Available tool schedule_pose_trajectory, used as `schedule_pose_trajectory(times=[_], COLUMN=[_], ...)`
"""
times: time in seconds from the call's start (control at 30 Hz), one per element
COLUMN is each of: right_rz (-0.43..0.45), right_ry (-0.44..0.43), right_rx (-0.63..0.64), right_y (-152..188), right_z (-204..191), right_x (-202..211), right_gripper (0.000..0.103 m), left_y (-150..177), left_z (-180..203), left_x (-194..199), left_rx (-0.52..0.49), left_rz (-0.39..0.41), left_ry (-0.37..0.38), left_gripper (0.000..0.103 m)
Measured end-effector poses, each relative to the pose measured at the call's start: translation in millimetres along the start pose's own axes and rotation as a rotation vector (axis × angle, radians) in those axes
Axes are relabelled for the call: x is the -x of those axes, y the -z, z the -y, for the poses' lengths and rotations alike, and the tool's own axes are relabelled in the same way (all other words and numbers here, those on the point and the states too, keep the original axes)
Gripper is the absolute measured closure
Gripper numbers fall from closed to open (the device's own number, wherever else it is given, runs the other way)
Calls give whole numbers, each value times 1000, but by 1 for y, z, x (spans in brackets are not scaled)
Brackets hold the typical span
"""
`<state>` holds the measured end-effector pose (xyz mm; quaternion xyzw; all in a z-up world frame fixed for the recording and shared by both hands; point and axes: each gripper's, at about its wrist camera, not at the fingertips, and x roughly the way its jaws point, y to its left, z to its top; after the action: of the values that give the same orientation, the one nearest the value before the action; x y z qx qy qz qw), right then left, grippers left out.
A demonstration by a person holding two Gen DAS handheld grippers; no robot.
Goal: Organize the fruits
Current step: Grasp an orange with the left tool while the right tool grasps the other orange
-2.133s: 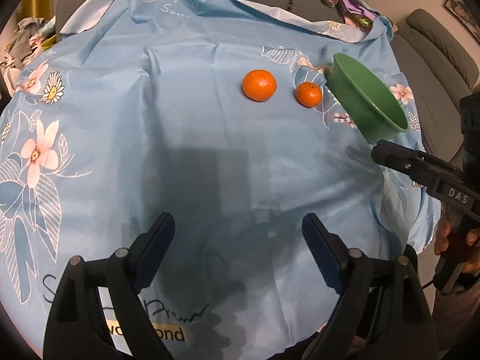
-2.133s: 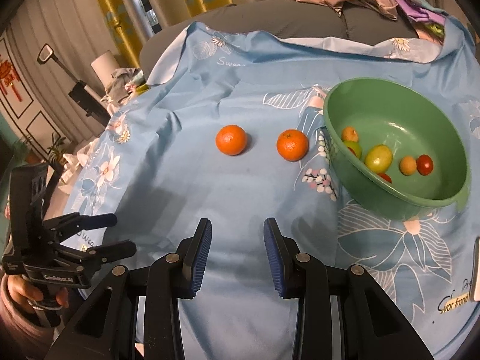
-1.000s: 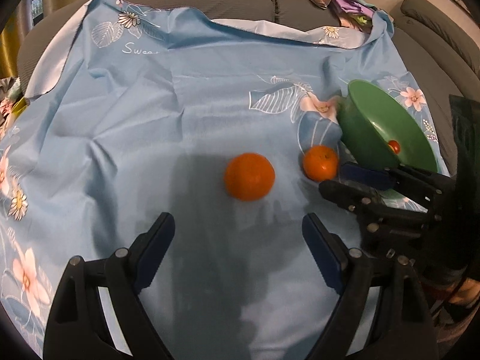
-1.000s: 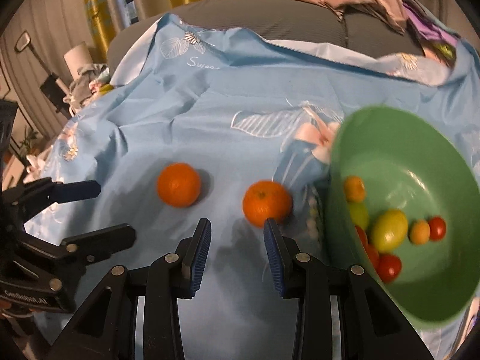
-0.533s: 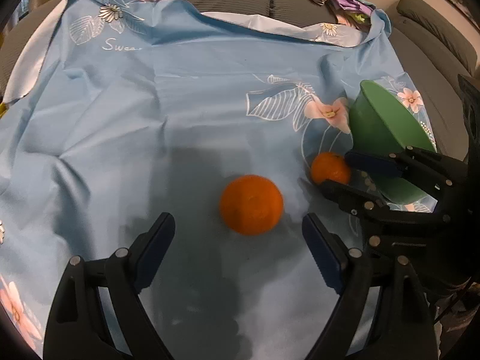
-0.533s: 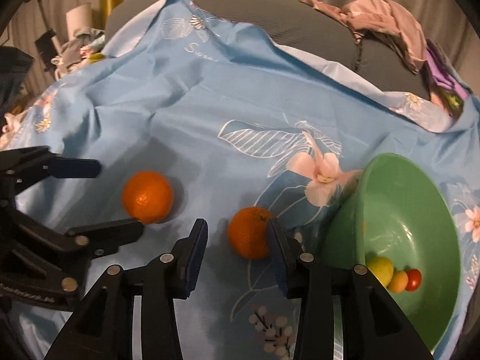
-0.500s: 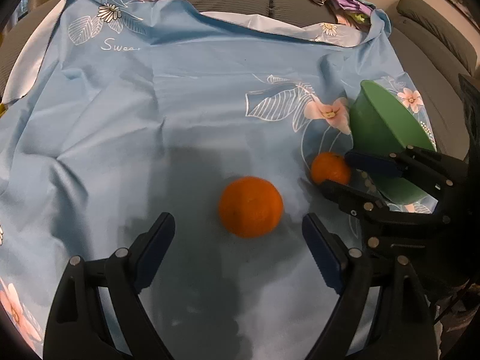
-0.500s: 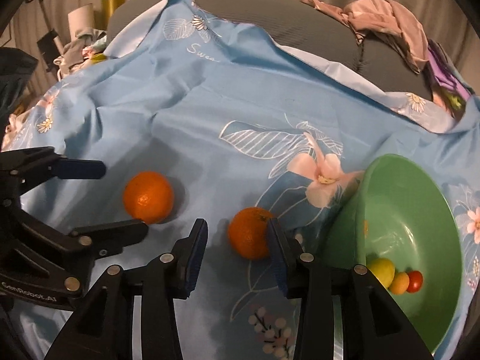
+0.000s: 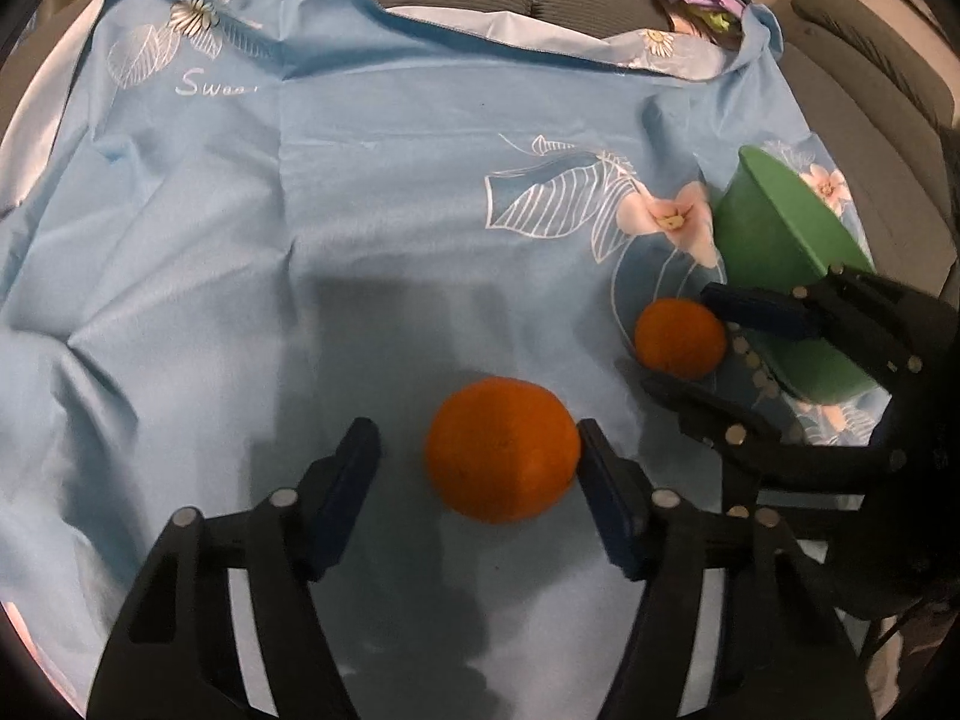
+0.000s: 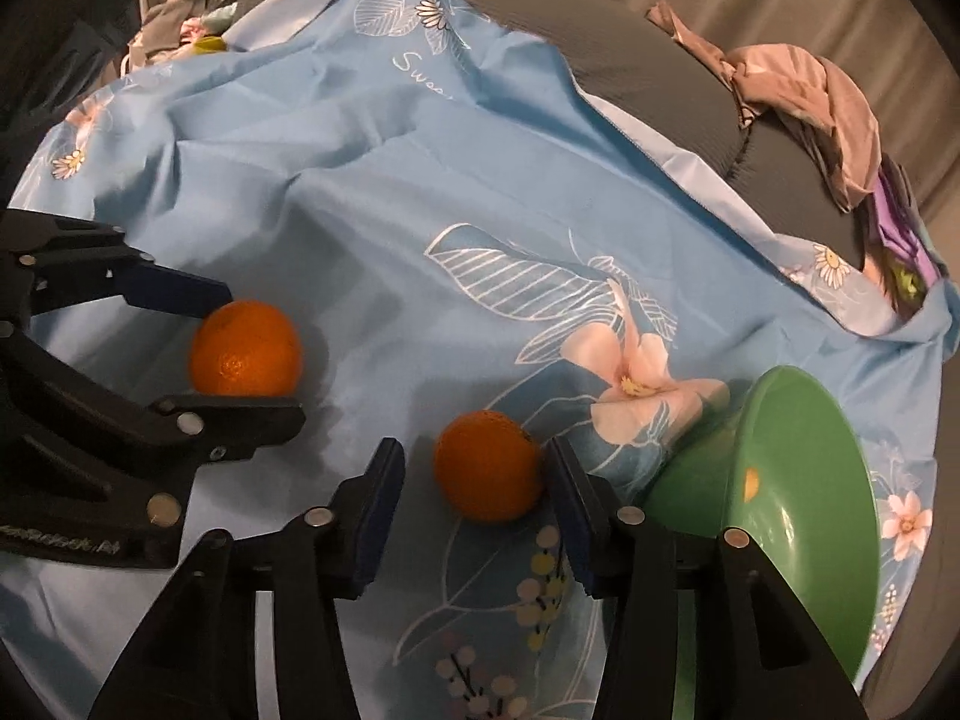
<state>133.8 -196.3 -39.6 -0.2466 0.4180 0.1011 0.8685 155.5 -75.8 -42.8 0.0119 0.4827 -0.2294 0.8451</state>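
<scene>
Two oranges lie on a light blue flowered cloth (image 9: pixel 360 210). The larger orange (image 9: pixel 503 449) sits between the fingers of my left gripper (image 9: pixel 477 450), which is open around it; the right finger touches it, the left stands apart. The smaller orange (image 10: pixel 487 465) sits between the fingers of my right gripper (image 10: pixel 474 474), open, its right finger against the fruit. A green bowl (image 10: pixel 798 516) stands just right of it, with a small yellow fruit (image 10: pixel 750 482) showing inside. In the left wrist view the smaller orange (image 9: pixel 680 337), the bowl (image 9: pixel 780 240) and the right gripper (image 9: pixel 708 342) appear at right.
The cloth (image 10: pixel 420 180) covers a grey sofa (image 10: pixel 600 60) and is wrinkled. A pile of clothes (image 10: pixel 834 108) lies at the back right. The left gripper (image 10: pixel 240 354) with the larger orange (image 10: pixel 245 349) shows at left in the right wrist view.
Both grippers have moved forward and down, so each orange now lies between a pair of fingers. The left jaws have narrowed; the right jaws have widened.
</scene>
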Motion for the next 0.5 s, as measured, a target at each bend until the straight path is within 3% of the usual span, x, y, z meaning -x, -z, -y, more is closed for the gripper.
schedule_pose_trajectory(times=[0.1,0.33,0.5], right_rz=[2,27,91], right_ry=[19,-9,-166], right_rx=[7,-38,-148], right_y=[0,2,9], right_z=[0,4,13], right_x=[-1,0,20], right_gripper=[59,64,65], left_y=[0,1,11], left_z=[0,-3,-10], left_x=[0,3,26], left_rx=[7,23,49], left_rz=[6,14,37], left_ry=[34,19,10], left_gripper=[56,56,56])
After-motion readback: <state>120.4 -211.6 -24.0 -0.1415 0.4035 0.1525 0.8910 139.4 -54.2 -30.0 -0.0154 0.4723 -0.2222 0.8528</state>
